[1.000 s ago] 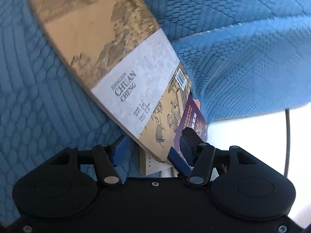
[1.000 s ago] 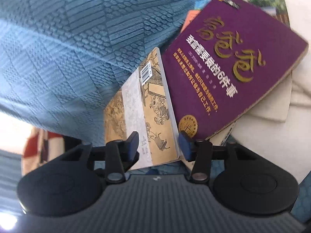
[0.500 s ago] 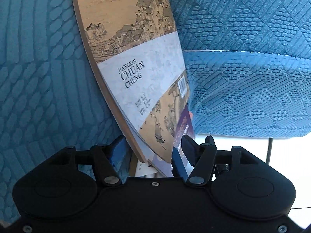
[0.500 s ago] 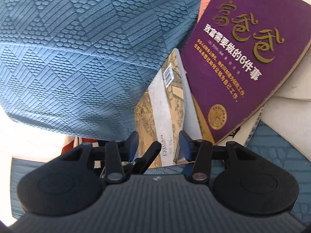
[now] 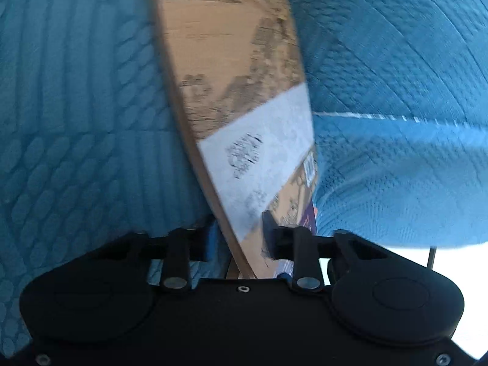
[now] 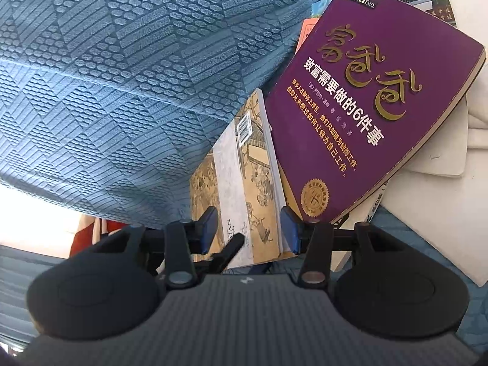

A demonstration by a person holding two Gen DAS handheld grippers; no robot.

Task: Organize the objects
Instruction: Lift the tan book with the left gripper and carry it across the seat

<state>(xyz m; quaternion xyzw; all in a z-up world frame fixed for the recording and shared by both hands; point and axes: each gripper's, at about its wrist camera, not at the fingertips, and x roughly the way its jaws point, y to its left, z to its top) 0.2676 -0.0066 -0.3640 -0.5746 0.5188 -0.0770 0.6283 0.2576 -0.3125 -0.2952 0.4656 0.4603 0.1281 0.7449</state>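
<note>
A tan book with a painted scene and a pale band (image 5: 244, 116) stands nearly upright between the fingers of my left gripper (image 5: 236, 241); the jaws are apart around its lower edge, and the view is blurred. The same book (image 6: 244, 189) leans against blue sofa fabric in the right wrist view. A purple book with gold Chinese lettering (image 6: 366, 106) rests tilted on other books beside it. My right gripper (image 6: 250, 228) is open, its blue pads (image 6: 210, 225) on either side of the tan book's lower end. The left gripper's finger (image 6: 231, 245) shows there.
Blue patterned sofa cushions (image 5: 396, 167) surround the books on both sides (image 6: 122, 76). More books (image 6: 408, 0) lie under the purple one. A white cushion or paper (image 6: 442, 183) lies at the right. A red and white object (image 6: 91, 231) shows at the lower left.
The tan book has swung more upright and edge-on in the left wrist view, which is now blurred by motion. The right gripper has shifted slightly closer to the book's lower end.
</note>
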